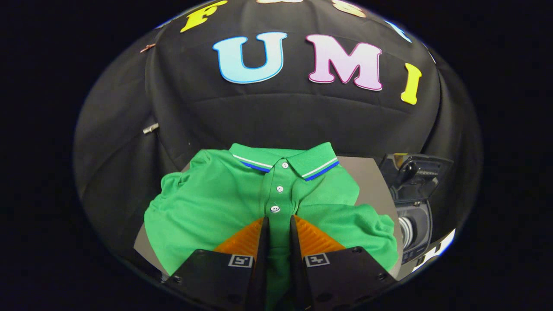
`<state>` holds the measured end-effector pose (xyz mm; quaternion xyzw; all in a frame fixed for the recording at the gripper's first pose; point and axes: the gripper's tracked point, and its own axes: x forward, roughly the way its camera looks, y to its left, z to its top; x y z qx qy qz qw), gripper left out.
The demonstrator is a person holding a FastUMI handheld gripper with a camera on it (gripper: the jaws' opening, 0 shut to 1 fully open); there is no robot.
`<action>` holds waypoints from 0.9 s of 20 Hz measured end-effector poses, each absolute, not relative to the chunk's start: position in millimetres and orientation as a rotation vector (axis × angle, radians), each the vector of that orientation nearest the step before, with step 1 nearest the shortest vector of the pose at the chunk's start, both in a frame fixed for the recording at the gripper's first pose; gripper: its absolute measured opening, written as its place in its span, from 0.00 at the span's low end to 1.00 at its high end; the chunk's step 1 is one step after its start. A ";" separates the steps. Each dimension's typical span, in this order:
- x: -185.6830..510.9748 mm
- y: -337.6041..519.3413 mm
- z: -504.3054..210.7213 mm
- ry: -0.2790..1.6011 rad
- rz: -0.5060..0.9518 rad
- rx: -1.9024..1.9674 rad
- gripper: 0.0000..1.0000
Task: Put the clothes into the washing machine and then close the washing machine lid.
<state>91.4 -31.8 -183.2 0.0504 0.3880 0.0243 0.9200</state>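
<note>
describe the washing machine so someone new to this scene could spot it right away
On the grey table, a green polo shirt is pinched in the gripper. The washing machine stands beyond its far sleeve: small, black, lid raised.

Even, bright overhead lighting; colours are saturated and no hard shadows fall on the green polo shirt (242, 198). Focus is sharp at the centre, including the shirt's buttons. Fisheye distortion bends straight lines increasingly toward the periphery, where the washing machine (414, 207) appears compressed and curved. The gripper (277, 229), its fingers closed on a fold of shirt fabric, appears dark and slightly soft.
</note>
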 end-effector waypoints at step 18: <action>96.3 -36.1 -128.2 0.721 0.183 -0.034 0.07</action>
